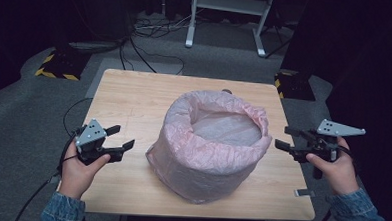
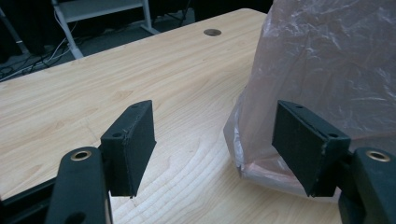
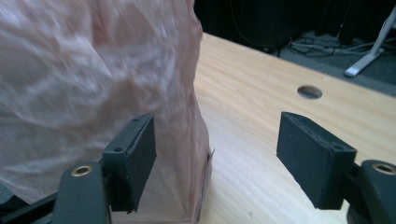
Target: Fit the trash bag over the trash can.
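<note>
Jaws gape empty on both grippers, left gripper (image 1: 118,138) and right gripper (image 1: 286,137), flanking one pink bag (image 1: 210,146).

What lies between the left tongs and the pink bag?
Bare wooden table. In the high view the open left tongs point toward the pink bag, with clear tabletop between them and nothing else.

I wear blue denim sleeves (image 1: 62,210). My left gripper (image 1: 118,137) and right gripper (image 1: 287,137) are black, each topped by a grey three-cornered plate with small dark holes. Brass-ringed holes sit behind the flat, rectangular jaws. A black cable (image 1: 32,201) trails from the left gripper.
</note>
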Tool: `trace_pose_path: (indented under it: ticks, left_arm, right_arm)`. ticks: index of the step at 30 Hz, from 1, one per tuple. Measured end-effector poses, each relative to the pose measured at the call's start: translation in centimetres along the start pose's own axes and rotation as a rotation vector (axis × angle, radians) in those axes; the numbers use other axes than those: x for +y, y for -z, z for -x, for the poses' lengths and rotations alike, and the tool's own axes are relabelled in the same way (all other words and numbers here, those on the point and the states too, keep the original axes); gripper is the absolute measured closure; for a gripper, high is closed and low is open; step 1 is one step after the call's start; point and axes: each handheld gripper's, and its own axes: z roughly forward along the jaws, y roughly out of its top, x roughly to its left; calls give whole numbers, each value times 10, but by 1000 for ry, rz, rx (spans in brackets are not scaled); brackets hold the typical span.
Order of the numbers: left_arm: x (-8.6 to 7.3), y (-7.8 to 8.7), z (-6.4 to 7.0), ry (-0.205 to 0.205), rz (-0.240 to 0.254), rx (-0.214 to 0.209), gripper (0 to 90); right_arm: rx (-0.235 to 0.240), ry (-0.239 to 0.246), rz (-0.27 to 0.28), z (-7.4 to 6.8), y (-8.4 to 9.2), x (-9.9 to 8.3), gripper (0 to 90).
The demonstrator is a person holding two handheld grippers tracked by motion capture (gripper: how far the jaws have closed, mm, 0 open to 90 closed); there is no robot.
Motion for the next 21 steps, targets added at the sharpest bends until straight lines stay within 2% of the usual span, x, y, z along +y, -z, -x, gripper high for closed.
trace_pose_path:
  ticks: [4,7,10,15,18,21]
  left_arm:
    - [-4,4,2,-48,-35,24,299]
    - [-10,7,3,-46,-36,23,299]
    - [-12,9,5,-70,-48,46,292]
    - [-11,11,9,-58,-22,27,287]
    - [-11,10,12,-57,-34,22,285]
    - [-11,11,15,-35,-50,11,286]
  right_arm:
    - [6,23,16,-2,7,15,322]
    - [9,40,22,-5,10,24,323]
    - [17,48,28,-8,13,32,323]
    - [28,69,36,-13,15,46,338]
    - [34,83,44,-16,17,55,348]
    - [37,96,47,-20,18,65,348]
